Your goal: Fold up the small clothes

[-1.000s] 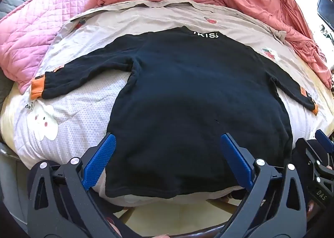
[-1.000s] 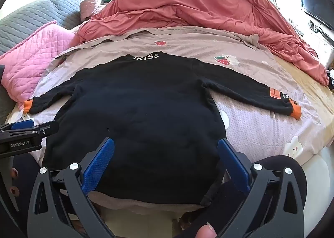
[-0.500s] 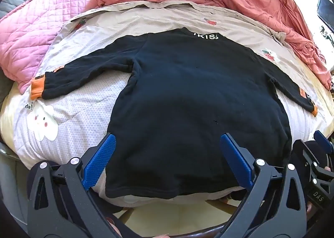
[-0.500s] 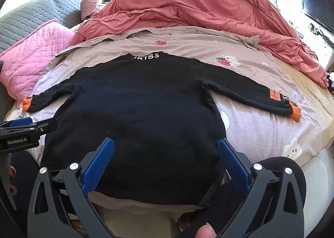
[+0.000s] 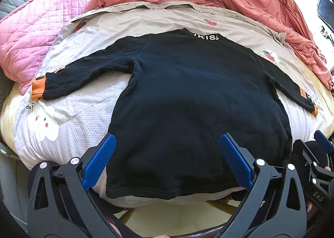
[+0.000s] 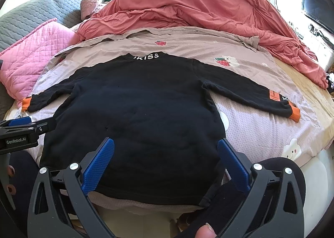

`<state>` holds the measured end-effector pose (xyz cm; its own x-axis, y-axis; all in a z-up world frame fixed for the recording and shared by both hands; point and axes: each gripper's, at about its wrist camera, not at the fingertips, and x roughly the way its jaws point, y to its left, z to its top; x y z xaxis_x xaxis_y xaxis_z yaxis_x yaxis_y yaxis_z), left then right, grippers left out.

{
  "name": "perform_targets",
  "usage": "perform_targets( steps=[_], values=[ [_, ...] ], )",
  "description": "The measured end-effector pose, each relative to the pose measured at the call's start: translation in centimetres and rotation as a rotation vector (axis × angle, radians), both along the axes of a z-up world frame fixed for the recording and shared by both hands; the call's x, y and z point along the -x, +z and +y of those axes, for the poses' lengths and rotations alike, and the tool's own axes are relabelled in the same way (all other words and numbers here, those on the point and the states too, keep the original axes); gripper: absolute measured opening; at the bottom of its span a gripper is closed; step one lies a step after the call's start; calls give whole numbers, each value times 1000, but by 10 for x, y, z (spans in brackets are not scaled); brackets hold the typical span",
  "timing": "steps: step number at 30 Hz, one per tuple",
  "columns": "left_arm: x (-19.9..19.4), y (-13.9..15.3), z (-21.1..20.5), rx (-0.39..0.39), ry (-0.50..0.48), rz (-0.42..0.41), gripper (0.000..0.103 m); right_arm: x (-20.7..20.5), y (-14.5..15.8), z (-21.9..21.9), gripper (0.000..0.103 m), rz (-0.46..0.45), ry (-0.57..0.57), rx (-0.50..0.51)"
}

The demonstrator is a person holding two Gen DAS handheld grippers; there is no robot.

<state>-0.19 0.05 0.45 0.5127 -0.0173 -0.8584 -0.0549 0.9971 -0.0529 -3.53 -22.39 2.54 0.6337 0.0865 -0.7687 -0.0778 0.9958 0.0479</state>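
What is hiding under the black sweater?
The black sweater lies flat on a pinkish sheet printed with strawberries and little white creatures. The sheet shows all round it, but whatever print sits beneath the sweater is covered and cannot be seen.

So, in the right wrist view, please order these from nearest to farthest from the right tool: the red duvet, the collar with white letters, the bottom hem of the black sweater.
1. Bottom hem: just under the right tool, at the bed's near edge.
2. Collar with white letters: straight ahead, at the sweater's far end.
3. Red duvet: bunched across the back of the bed, beyond the collar.
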Motion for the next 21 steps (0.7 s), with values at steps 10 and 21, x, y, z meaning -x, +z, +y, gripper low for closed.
perform_targets(
  steps=[10, 21],
  values=[
    [0, 0, 0, 0, 1, 0, 94, 0, 0, 2, 99, 1, 2, 7],
    [0, -1, 0, 1, 2, 3, 94, 0, 0, 0, 99, 2, 1, 9]
  ],
)
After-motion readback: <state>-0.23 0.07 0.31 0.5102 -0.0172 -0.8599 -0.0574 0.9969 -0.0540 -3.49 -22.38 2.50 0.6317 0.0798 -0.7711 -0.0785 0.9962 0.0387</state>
